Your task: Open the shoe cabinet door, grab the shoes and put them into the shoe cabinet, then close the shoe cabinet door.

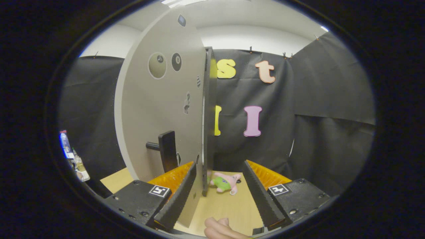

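Observation:
The shoe cabinet door [156, 109] is a tall grey panel seen almost edge-on, with round stickers on its face and a dark edge [209, 116] turned toward me. Its black handle [167, 151] sticks out from the face, just beyond my left finger. My gripper [219, 164] is open. The door's free edge stands between the fingers, close against the inner side of the left finger [179, 194] and well apart from the right finger [260, 192].
A small pink and green plush toy [226, 182] lies on the wooden tabletop [219, 205] just ahead, between the fingers. A person's fingertips [217, 227] show at the near edge. Black cloth walls close in behind and to the right. Small items [74, 159] sit far left.

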